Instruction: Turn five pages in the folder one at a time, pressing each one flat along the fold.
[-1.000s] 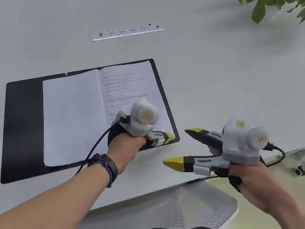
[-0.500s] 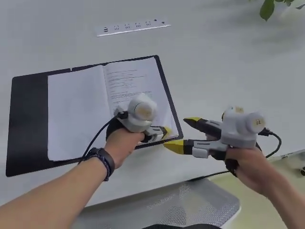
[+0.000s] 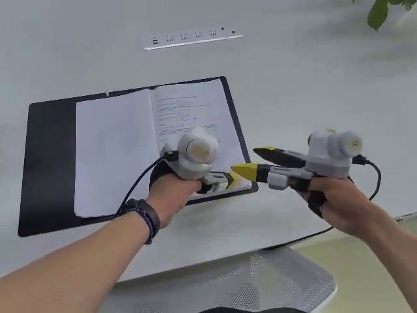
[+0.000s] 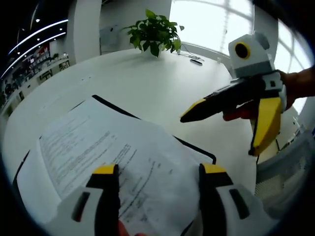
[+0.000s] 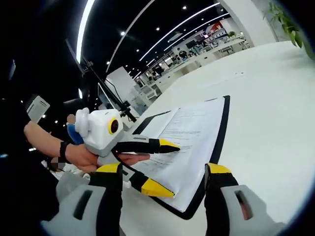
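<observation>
Two grippers are held at the near right corner of the folder [image 3: 45, 163], which lies open by the near edge of the table [image 3: 313, 78]. The left gripper [image 3: 225, 181] is spread over the printed page [image 3: 195, 117] and the right gripper [image 3: 251, 162] is spread beside it; nothing is gripped. Several sheets could be pinched together. The corner's layers are hidden.

Yellow-tipped grey tongs [image 4: 158, 169]; dark wristband [image 3: 144, 219], maybe a watch.
</observation>
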The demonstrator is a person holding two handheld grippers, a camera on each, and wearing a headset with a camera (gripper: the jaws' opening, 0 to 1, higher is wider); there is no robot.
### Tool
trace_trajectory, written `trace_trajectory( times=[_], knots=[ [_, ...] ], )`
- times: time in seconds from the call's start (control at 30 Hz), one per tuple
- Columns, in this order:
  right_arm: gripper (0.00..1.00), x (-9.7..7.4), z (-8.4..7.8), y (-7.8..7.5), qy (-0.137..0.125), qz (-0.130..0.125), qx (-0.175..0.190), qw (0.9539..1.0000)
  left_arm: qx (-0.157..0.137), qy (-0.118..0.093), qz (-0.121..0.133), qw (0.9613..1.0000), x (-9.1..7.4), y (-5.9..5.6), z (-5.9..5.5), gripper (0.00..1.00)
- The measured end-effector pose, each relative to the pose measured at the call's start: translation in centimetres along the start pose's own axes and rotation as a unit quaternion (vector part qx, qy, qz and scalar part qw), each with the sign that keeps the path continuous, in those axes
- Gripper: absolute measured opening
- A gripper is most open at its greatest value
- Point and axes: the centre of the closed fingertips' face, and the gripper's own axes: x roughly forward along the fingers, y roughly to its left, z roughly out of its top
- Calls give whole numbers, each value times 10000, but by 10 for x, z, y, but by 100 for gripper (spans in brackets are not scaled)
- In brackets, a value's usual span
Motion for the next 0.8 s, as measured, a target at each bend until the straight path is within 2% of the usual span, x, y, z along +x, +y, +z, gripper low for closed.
trace_trajectory(
  times=[0.1,0.27,0.4,0.53,0.67,0.8],
  knots=[
    [65,8,2,3,-18,135,144,9998,39,10,-31,10000,0,1,0,65],
    [62,23,2,2,-16,211,393,9990,37,13,-71,10000,-1,0,-1,66],
    [57,28,-5,2,160,243,403,9988,28,26,-92,10000,-2,-1,-1,66],
    [47,28,-6,3,177,288,489,9982,-54,40,-105,9999,-7,-1,-3,67],
    [30,27,-8,3,223,277,445,9984,-101,-38,-97,9999,-15,-5,-2,69],
    [22,27,-8,4,159,295,524,9981,-143,-101,-95,9998,-22,-6,0,71]
  ],
)
